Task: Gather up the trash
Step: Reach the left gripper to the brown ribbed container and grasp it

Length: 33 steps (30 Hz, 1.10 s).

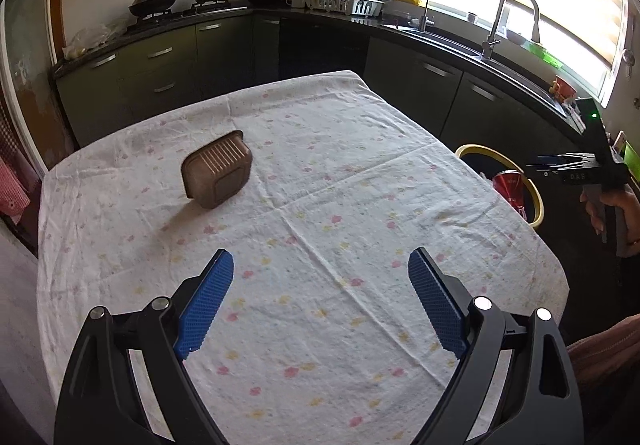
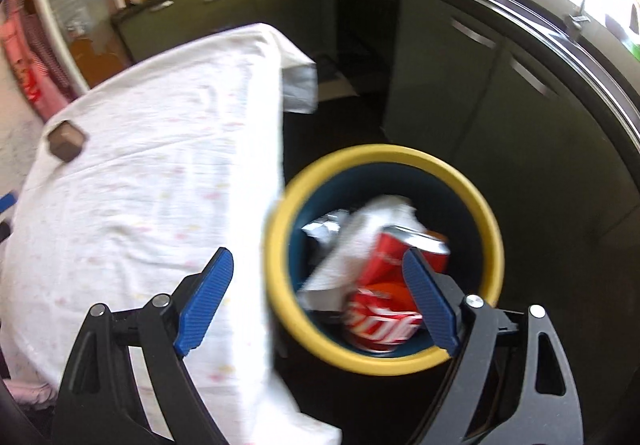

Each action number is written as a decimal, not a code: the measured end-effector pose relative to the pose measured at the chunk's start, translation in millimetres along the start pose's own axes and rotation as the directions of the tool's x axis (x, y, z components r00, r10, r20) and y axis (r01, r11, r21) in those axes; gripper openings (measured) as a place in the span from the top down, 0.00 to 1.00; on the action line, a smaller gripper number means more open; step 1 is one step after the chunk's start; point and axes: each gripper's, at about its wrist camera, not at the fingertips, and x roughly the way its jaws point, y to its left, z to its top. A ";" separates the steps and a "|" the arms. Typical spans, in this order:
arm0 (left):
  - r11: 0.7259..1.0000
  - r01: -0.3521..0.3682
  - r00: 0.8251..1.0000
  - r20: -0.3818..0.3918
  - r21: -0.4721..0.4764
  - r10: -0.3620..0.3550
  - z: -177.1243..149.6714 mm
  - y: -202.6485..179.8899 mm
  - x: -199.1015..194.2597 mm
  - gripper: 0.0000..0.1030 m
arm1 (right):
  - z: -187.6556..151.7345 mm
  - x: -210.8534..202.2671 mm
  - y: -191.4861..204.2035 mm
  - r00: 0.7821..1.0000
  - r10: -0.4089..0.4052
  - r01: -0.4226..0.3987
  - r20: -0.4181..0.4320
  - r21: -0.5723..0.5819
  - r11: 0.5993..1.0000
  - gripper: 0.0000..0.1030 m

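Left gripper (image 1: 321,265): jaws stand wide apart with nothing between them — it hangs above the near half of the table, blue pads angled down toward the cloth.
Right gripper (image 2: 318,265): jaws spread wide and empty, held above the bin's near rim and the table edge; from the left wrist view it shows off the table's right side, gripped by a hand (image 1: 612,213).
Table (image 1: 360,205): covered by a white cloth with small pink and yellow flower prints, creased across the middle.
Brown container (image 1: 217,169): a ribbed brown plastic tub lying tipped on its side on the far left part of the cloth, well apart from both grippers — the only item on the table.
Bin (image 2: 280,245): round, dark blue inside with a yellow rim, standing on the floor just beside the table's right edge.
Red can (image 2: 394,289): lies inside the bin, white lettering on its side, tilted against the wall.
White crumpled paper (image 2: 360,241): in the bin too, resting against the can.
Other bin contents: something silvery behind the paper, too blurred to identify.
Surroundings: dark green kitchen cabinets, a sink with tall faucet (image 1: 508,21) under a bright window.
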 end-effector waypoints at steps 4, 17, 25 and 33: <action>0.992 -0.033 0.999 0.009 0.124 0.032 22.8 15.5 4.6 0.14 | 6.3 -3.5 29.1 0.999 0.051 -0.051 0.008 -0.033 0.998 0.21; 0.949 -0.015 0.999 -0.042 0.315 0.030 69.9 60.4 67.7 0.14 | 1.2 10.3 42.6 0.995 0.091 -0.090 -0.042 0.014 0.996 0.21; 0.948 0.020 0.998 -0.070 0.318 0.003 68.2 67.0 97.9 0.20 | 7.1 20.5 48.3 0.992 0.106 -0.104 -0.071 0.024 0.994 0.21; 0.946 0.026 0.996 -0.090 0.323 0.004 64.9 67.8 110.0 0.38 | 9.7 29.1 61.1 0.989 0.116 -0.117 -0.093 0.003 0.993 0.21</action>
